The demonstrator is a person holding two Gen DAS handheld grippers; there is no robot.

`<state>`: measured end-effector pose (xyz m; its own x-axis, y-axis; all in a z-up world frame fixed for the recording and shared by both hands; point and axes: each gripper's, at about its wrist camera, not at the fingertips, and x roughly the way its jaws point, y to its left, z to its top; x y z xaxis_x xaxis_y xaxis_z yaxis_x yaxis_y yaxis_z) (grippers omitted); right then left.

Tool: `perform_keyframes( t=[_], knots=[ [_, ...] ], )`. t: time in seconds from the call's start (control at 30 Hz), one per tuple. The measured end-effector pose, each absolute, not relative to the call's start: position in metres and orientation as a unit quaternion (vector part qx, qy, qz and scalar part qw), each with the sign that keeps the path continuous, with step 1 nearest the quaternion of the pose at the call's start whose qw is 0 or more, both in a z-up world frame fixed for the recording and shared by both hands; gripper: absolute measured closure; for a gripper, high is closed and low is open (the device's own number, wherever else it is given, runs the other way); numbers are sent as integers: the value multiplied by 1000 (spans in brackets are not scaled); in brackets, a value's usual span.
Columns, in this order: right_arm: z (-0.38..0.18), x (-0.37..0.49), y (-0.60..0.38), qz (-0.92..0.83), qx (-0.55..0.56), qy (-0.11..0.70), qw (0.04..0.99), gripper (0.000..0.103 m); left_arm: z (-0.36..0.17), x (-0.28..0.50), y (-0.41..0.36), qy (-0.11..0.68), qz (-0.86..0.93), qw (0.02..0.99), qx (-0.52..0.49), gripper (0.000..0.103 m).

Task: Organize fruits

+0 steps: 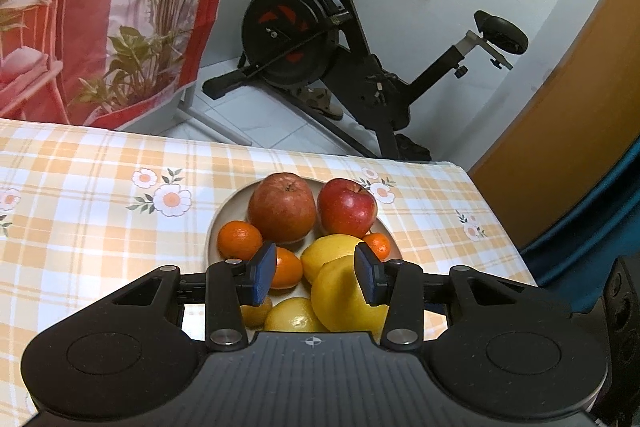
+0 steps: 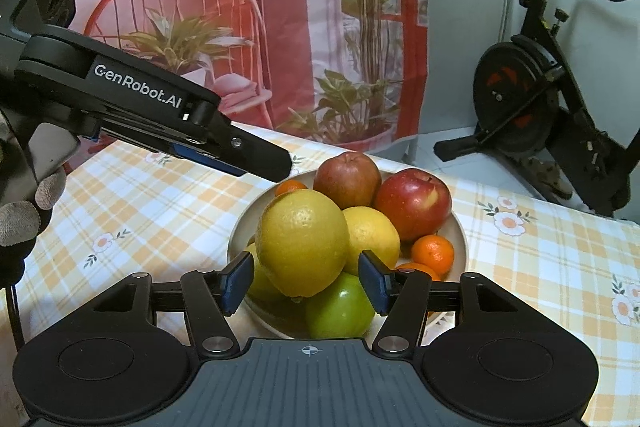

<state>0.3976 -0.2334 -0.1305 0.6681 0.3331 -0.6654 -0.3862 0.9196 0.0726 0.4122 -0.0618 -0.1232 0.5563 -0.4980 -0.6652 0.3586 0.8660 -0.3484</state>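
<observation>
A beige plate (image 2: 460, 227) on the checked tablecloth holds a pile of fruit. A large lemon (image 2: 302, 243) lies on top of the pile, between the blue pads (image 2: 238, 283) of my right gripper (image 2: 306, 282), and the pads stand clear of its skin. Under it are a green apple (image 2: 340, 307), another lemon (image 2: 374, 237), two red apples (image 2: 412, 205) and mandarins (image 2: 433, 253). My left gripper (image 1: 316, 273) hovers open over the near side of the plate (image 1: 224, 215), above a mandarin (image 1: 286, 269) and the big lemon (image 1: 344, 295), gripping nothing.
A gloved hand (image 2: 24, 219) holds the left gripper (image 2: 272, 165) at the plate's far left. The table edge (image 1: 360, 157) runs behind the plate, with an exercise bike (image 1: 320, 39) and a printed red backdrop (image 2: 240, 7) beyond. An orange door (image 1: 580, 107) stands at the right.
</observation>
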Motion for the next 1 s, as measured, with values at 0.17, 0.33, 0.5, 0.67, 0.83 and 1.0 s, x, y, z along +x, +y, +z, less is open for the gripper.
perform_keyframes(
  t=[0.17,0.33,0.5,0.67,0.83,1.0],
  knots=[
    [-123,391,-234,188,-39,349,917,49,-116,404,-53,396,-231,885,-79,58],
    [-110,380,-236,176,-34,337,924,48,-106,391,-42,384,-219,894,-72,58],
    [-91,364,-239,158,-23,317,935,43,-90,371,-29,364,-200,908,-58,56],
    [-70,344,-247,137,-1,291,947,25,-69,341,-20,332,-177,926,-21,29],
    [-47,318,-258,125,30,271,954,5,-48,311,-13,303,-150,941,4,12],
    [-31,296,-262,118,48,266,956,0,-34,282,-8,286,-131,949,10,0]
  ],
)
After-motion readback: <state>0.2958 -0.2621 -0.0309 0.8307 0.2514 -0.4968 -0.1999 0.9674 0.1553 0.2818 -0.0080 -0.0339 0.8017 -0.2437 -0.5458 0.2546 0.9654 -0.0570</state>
